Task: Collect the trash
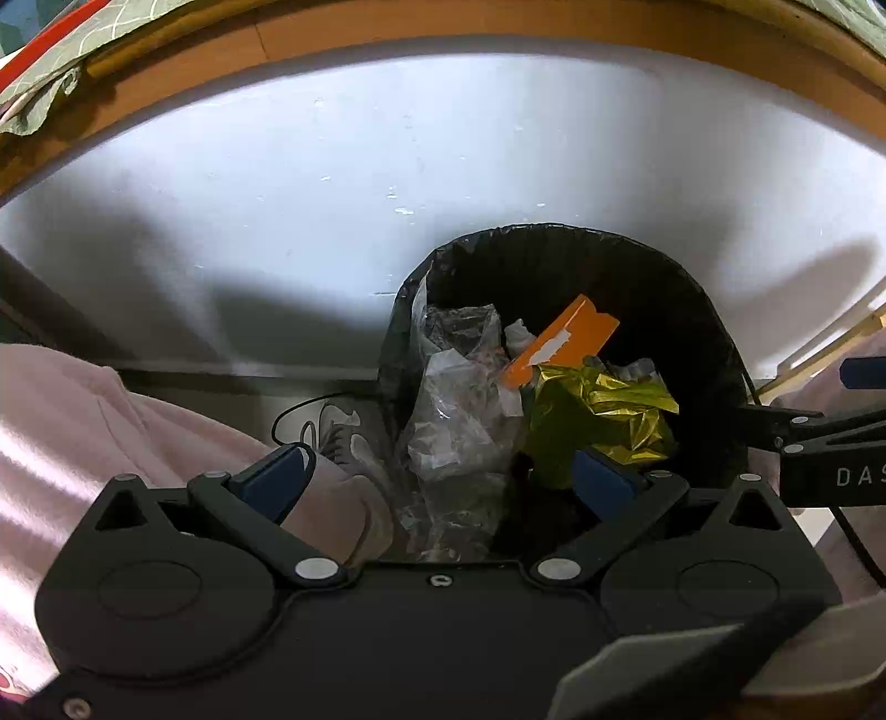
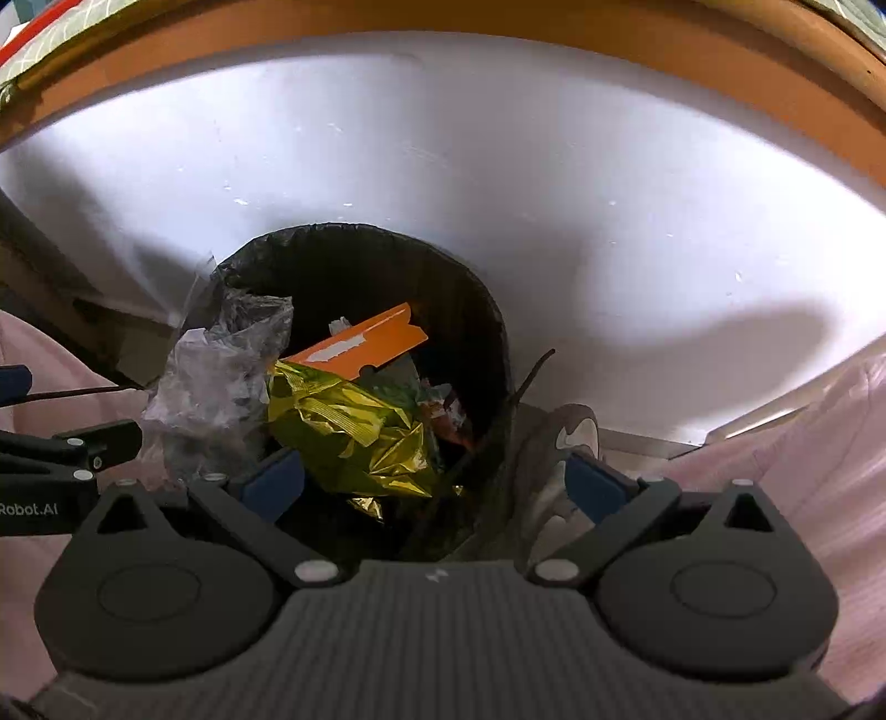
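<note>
Trash fills the black-lined bin [image 1: 692,310], which stands on the floor against a white panel [image 1: 277,194] with a wooden edge [image 1: 387,39] above it. Ahead of the left hand-held gripper [image 1: 437,482], whose blue fingers are spread wide and hold nothing, lie crumpled clear plastic [image 1: 454,399], an orange card [image 1: 559,343] standing tilted, and a gold foil wrapper [image 1: 598,410] just beyond its right finger. The right hand-held gripper [image 2: 434,484] is likewise spread and empty; the gold wrapper sits just past its left finger, and the bin's near-right rim runs between its fingers. A grey shoe [image 2: 565,443] rests beside that rim, close to the right finger. Pink fabric [image 1: 83,432] crowds both outer sides. The far half of the bin's mouth is dark and unfilled, leaving free room behind the card. Each hand-held gripper shows at the other's inner edge, near but apart.
</note>
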A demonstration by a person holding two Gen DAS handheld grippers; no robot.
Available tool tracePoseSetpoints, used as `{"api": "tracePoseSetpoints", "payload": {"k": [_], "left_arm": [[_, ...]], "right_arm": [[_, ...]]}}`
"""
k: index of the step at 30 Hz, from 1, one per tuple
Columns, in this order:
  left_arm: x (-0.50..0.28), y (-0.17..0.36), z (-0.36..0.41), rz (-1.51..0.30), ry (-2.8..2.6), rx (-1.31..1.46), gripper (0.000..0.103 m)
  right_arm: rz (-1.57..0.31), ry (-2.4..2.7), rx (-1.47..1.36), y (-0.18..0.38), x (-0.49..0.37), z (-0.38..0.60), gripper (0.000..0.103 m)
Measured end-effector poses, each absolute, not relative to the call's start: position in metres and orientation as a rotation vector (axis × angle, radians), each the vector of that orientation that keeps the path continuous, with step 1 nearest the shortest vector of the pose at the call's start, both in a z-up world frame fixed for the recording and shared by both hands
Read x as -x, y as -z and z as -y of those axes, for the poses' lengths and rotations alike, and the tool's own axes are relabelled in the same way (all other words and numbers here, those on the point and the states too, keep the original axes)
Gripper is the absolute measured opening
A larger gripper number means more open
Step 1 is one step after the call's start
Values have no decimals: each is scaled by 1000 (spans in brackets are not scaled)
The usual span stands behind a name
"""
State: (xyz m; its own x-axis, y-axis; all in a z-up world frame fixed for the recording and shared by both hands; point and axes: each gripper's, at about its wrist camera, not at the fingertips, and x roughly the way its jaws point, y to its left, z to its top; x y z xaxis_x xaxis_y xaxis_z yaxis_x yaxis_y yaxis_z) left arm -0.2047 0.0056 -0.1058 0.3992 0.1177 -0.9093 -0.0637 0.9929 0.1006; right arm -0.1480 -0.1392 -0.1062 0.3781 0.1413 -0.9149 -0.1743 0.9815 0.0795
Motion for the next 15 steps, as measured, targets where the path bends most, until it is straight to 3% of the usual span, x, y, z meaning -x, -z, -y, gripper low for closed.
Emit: {"api": "tracePoseSetpoints", "payload": {"k": [15], "left_arm": [[204,108,-4,-1164,-116,-62,103]], "right_arm": [[-1186,-197,47,110,148,141,103]]}}
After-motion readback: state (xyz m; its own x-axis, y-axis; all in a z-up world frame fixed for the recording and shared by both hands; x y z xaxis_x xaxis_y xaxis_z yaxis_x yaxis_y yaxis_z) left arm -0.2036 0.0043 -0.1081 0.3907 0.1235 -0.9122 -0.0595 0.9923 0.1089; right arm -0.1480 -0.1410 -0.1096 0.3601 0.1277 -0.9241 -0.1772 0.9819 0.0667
